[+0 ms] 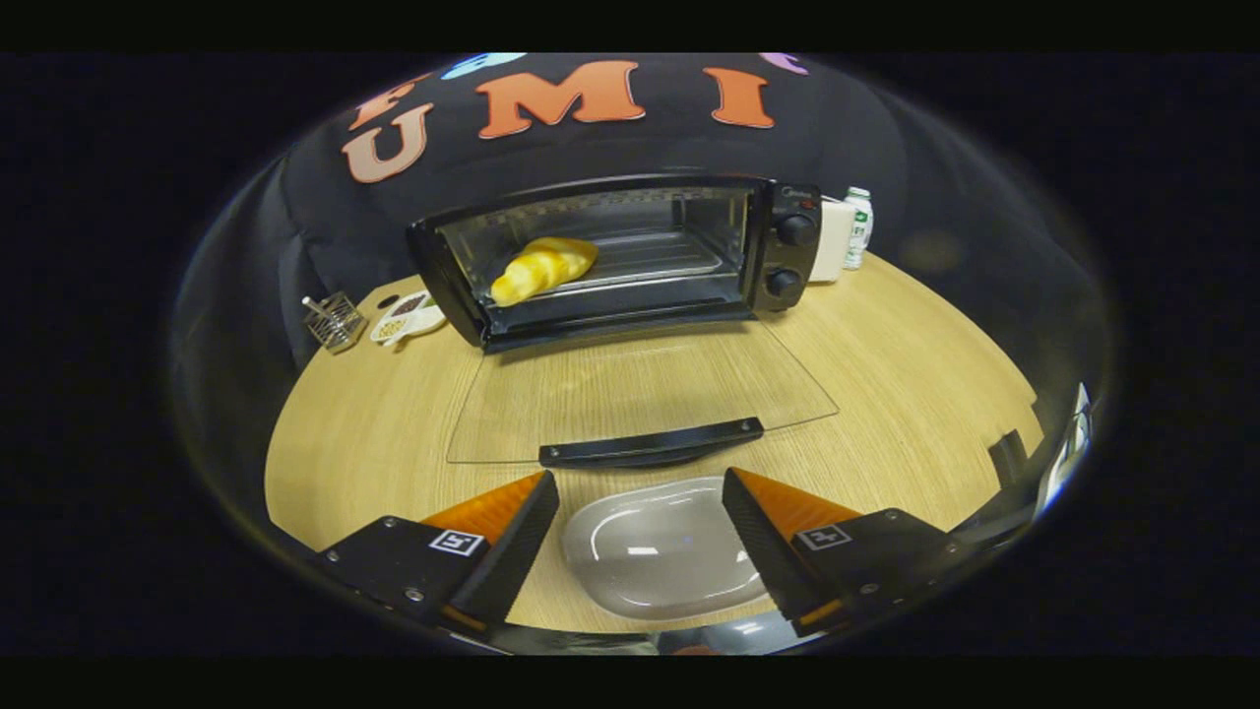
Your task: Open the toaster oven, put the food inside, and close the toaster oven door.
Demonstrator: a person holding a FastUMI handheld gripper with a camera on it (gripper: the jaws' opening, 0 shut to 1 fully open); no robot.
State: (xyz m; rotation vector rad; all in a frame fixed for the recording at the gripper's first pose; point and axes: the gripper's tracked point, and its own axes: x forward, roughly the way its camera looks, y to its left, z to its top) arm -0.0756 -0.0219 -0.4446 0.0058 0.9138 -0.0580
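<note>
The black toaster oven (630, 251) stands open at the far side of the pale wooden table (886, 374), its clear glass door (640, 394) folded flat toward the gripper (640, 497), black handle (652, 443) nearest. A golden, ridged croissant-shaped pastry (543, 268) lies on the rack at the left inside. The fingers are spread apart, holding nothing; a clear empty plate (660, 551) sits between them.
</note>
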